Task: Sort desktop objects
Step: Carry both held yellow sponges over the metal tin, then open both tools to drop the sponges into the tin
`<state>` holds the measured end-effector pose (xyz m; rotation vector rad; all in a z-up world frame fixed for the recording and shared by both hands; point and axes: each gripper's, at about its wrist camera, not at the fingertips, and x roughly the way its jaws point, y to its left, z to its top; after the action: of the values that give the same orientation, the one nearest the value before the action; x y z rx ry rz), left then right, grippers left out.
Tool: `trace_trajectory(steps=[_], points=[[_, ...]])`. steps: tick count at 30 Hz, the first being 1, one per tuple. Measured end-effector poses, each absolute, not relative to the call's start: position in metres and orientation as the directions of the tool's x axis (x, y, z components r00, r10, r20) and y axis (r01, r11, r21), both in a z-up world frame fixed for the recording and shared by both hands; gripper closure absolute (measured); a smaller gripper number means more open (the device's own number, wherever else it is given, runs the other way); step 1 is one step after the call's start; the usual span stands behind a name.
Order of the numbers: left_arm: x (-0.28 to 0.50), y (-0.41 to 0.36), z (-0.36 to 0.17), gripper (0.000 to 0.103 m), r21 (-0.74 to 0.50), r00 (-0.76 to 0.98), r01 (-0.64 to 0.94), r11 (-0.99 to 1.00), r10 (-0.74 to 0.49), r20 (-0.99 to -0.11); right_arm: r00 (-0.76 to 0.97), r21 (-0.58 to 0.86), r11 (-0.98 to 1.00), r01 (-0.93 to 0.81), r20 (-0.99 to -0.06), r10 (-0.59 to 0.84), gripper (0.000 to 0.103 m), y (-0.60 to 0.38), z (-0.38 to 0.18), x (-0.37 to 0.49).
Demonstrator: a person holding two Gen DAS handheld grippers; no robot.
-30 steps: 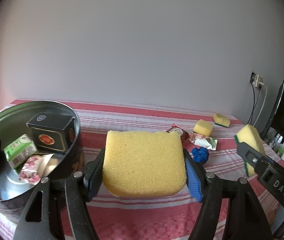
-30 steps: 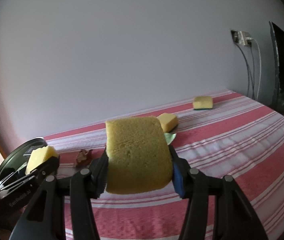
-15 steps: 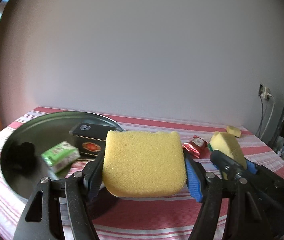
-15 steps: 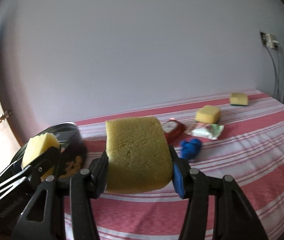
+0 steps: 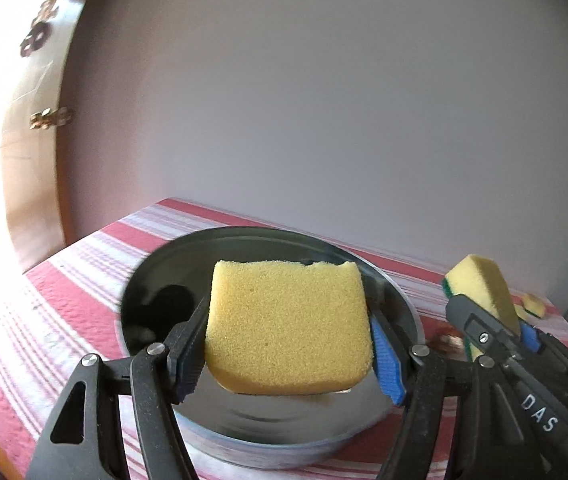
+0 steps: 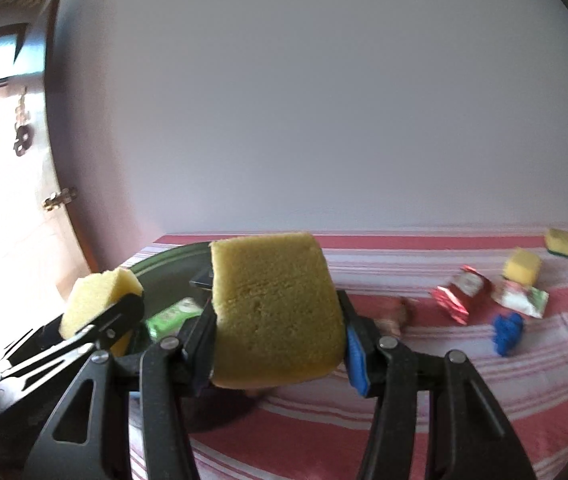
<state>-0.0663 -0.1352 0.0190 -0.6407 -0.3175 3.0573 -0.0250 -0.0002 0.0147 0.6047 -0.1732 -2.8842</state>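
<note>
Two sponges headed for the tin, sorting unfinished

The left gripper (image 5: 288, 356) clamped a sponge (image 5: 288, 328) above the round tin (image 5: 400, 304); the right gripper (image 6: 280, 344) squeezed another sponge (image 6: 272, 308) beside it, while two small sponges (image 6: 522, 267), wrappers (image 6: 460, 292) and a blue scrap (image 6: 507, 332) lay on the striped cloth (image 6: 484, 392).

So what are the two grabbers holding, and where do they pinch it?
Each holds a yellow sponge. The left gripper squeezes its sponge by both side edges; the right gripper pinches its sponge likewise.
</note>
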Motion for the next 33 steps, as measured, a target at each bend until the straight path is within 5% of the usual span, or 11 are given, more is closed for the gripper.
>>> trace_trajectory(steps=[16,33], points=[[-0.108,-0.182,-0.003,0.031,-0.225,-0.872,0.160,-0.961,-0.031,-0.488,-0.893,0.081,-0.972,0.222,-0.383,-0.236,0.049,-0.071,0.042,-0.077],[-0.130,-0.189,-0.015,0.031,-0.178,-0.824,0.203,-0.963,-0.070,-0.562,-0.742,0.117,-0.950,0.290,-0.600,-0.300,0.047,-0.116,0.039,-0.167]])
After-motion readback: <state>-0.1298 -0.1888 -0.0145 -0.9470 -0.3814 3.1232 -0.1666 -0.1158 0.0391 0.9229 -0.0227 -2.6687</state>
